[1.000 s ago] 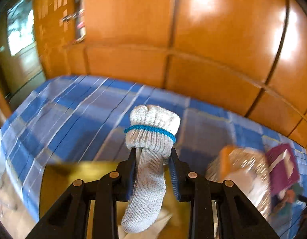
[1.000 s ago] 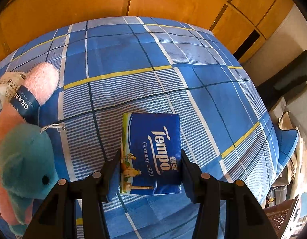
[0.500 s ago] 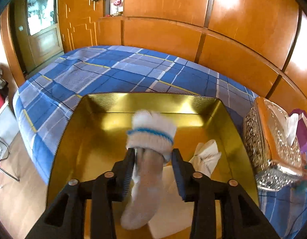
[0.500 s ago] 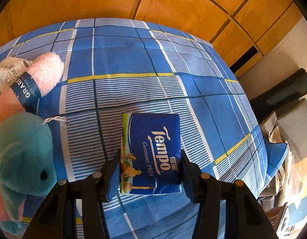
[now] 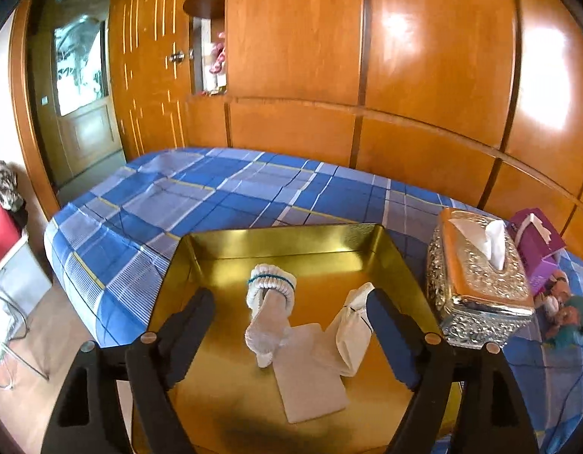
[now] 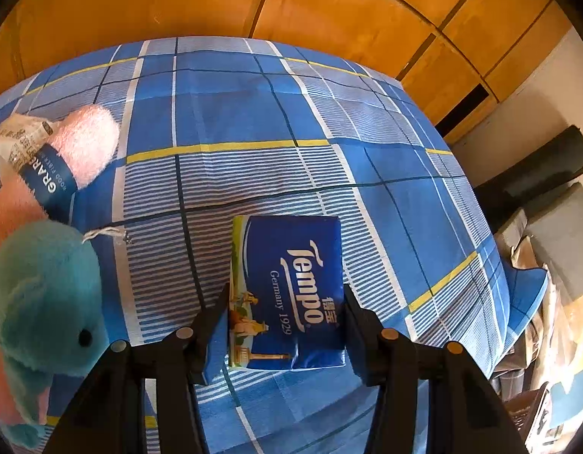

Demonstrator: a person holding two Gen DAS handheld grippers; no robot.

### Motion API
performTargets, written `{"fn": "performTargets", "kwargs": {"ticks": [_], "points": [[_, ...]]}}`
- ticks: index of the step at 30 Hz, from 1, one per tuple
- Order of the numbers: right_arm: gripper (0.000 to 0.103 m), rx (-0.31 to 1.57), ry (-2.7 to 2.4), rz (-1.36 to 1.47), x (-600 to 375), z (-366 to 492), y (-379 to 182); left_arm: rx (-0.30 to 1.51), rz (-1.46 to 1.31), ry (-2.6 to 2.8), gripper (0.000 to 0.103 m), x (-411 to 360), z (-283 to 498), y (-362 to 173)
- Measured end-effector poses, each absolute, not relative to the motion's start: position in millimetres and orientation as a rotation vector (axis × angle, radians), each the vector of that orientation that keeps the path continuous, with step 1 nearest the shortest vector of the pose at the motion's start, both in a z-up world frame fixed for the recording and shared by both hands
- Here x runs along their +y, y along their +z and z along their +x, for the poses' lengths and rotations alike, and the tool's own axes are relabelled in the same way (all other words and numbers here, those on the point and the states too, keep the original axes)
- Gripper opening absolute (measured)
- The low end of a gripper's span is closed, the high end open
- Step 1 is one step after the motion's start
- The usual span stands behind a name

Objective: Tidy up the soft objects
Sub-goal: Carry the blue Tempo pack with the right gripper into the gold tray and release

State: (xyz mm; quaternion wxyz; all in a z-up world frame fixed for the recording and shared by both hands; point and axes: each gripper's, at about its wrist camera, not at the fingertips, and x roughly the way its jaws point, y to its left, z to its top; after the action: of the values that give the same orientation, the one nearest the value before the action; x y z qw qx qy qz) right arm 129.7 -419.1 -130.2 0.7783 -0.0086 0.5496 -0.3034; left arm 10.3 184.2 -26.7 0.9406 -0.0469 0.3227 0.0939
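Home bedrm: plaid bed [image 5: 223, 193], wood wardrobe [image 5: 424, 75].

White knit sock bundle [image 5: 269, 312], rolled cuff with a thin blue-green band, sits in the gold tray [image 5: 284, 244], cuff toward the tray's far wall, toe end resting on a flat white folded cloth [image 5: 310, 372]. Second white rolled piece [image 5: 354, 329] lies just right of it, also on the cloth. Blue Tempo tissue pack [image 6: 287, 291] flat above the blue plaid bedspread, label up. Teal plush [image 6: 45, 295] and pink rolled towel [image 6: 85, 145] with a dark paper band lie at the left.
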Motion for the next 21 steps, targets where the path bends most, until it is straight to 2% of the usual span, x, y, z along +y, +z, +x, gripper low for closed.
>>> {"fn": "performTargets", "kwargs": {"ticks": [7, 13, 21], "points": [[0.052, 1.183, -0.65, 0.02, -425, 131, -130, 0.669, -0.057, 0.17, 0.086, 176, 1, -26], [0.052, 1.206, -0.633, 0.17, -442, 137, -123, 0.68, -0.033, 0.155, 0.086, 170, -4, -30], [0.052, 1.07, -0.484, 0.049, -381, 203, -33, 0.701, -0.036, 0.142, 0.087, 169, -7, -37]]}}
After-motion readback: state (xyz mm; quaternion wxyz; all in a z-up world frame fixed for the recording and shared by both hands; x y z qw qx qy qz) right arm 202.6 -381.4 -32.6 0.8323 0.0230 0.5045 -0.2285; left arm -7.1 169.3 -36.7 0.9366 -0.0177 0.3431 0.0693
